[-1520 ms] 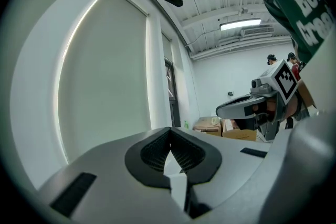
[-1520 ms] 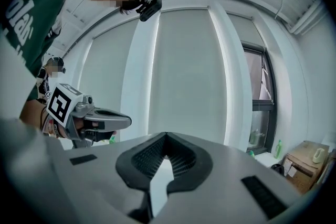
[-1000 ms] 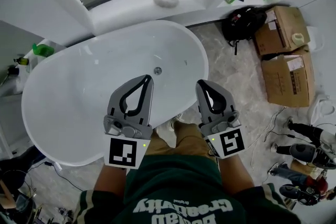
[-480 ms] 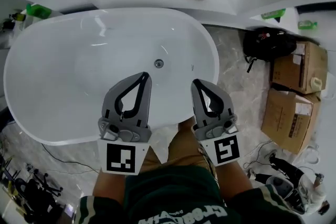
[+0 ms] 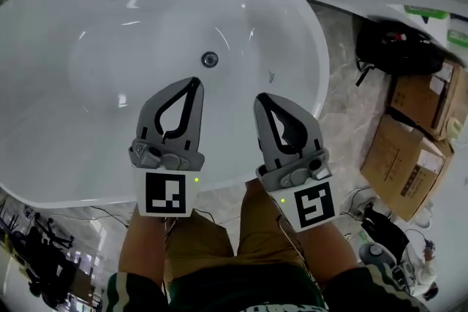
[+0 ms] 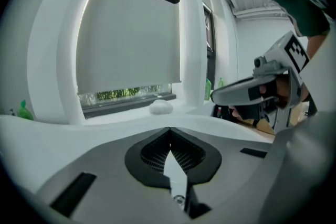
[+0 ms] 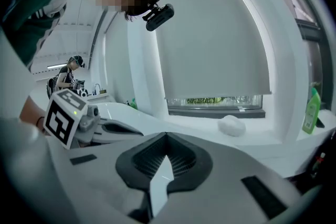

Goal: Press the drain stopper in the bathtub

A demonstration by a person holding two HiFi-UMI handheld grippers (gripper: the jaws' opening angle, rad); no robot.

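The left hand-held gripper and right hand-held gripper hang side by side over the near part of the white bathtub, both pinched closed on nothing. The drain stopper sits in the tub floor, just beyond the left one's tip.

Open room is afforded across the bathtub basin down to the drain stopper; the floor at right is crowded by boxes.
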